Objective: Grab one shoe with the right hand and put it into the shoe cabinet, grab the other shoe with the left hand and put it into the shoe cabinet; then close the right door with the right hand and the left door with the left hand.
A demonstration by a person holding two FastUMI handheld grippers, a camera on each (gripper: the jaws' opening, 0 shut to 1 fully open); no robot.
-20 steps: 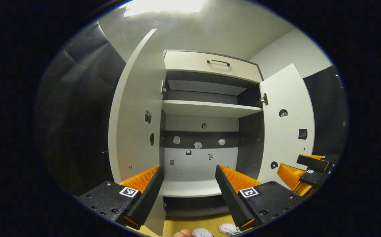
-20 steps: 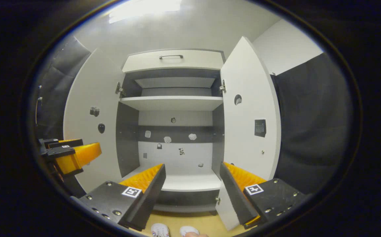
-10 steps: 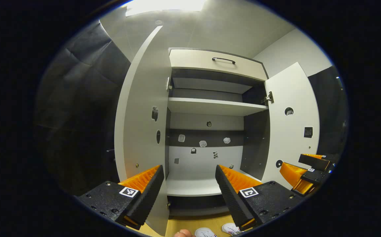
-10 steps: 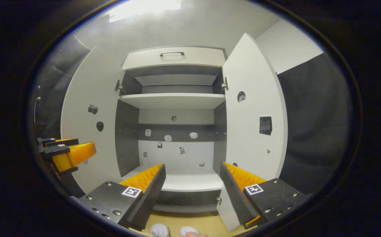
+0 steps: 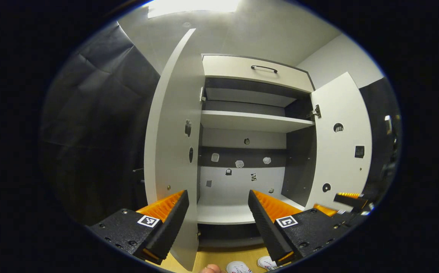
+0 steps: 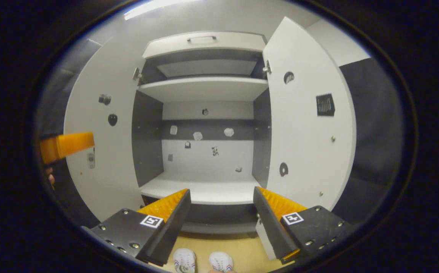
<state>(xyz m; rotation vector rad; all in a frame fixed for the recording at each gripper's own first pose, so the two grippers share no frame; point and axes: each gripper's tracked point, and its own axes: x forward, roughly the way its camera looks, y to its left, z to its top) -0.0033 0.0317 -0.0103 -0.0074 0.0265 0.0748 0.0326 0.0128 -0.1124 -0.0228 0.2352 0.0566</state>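
The shoe cabinet [image 6: 204, 87] is seen straight ahead with its left door [image 6: 102, 151] and right door [image 6: 306, 125] both swung wide and its lower shelf [image 6: 204, 191] bare, so the task is judged to be at its very start. Well below the cabinet, on the wooden floor [image 6: 242, 252] at the bottom edge, two white shoes [image 6: 184, 261] are found, with nothing yet grasped. The right gripper [image 6: 219, 212] and the left gripper [image 5: 216, 214] are each held with fingers wide apart and empty. A risk is judged in the reach down: the shoes are cut off by the view's edge, so a grip could be placed badly and a shoe dropped or nudged away. A door edge beside the cabinet could also be struck by a carried shoe. The small stickers [image 6: 198, 135] on the cabinet's back wall cannot be made out.
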